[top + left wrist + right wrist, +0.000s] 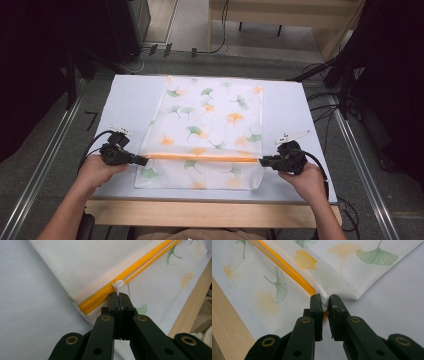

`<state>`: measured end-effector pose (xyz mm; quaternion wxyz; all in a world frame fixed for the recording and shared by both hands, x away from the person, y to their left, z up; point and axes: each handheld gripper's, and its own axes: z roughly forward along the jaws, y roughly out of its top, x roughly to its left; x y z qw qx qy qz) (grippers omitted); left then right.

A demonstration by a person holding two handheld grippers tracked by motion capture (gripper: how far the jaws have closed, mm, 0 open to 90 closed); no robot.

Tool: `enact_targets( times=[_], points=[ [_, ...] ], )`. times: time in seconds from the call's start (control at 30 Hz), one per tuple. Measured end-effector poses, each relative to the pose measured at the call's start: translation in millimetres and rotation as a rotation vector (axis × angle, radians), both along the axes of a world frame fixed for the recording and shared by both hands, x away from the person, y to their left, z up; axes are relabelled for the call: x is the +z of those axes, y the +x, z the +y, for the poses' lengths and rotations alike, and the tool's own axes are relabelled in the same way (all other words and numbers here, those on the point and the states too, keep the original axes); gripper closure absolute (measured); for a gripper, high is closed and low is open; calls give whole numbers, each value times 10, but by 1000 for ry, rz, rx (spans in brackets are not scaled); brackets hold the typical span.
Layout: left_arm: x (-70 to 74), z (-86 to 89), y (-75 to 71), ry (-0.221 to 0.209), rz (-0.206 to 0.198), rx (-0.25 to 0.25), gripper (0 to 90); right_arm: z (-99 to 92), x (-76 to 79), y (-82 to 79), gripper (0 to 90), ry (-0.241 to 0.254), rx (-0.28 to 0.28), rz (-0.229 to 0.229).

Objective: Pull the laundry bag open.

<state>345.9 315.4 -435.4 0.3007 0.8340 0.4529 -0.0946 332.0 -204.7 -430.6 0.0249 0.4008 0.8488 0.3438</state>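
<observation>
The counter [130, 100] has a pale, bluish-white top with a bare light-wood strip along the edge nearest the person. A white mesh bag [210, 115] printed with green and orange ginkgo leaves lies flat on it, reaching from near the far edge almost to the near one, roughly in the middle. An orange zipper [200, 157] runs across the bag close to its near end. The counter's left and right margins are bare.
</observation>
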Motion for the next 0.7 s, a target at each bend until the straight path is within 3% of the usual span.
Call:
enact_targets(
  times=[0.43,0.7],
  points=[
    [-2,202,-34,13,5,35,900,5,-3,1,839,-8,0,0],
    [2,219,-36,11,1,35,900,7,-6,2,839,-10,-1,1]
  ],
)
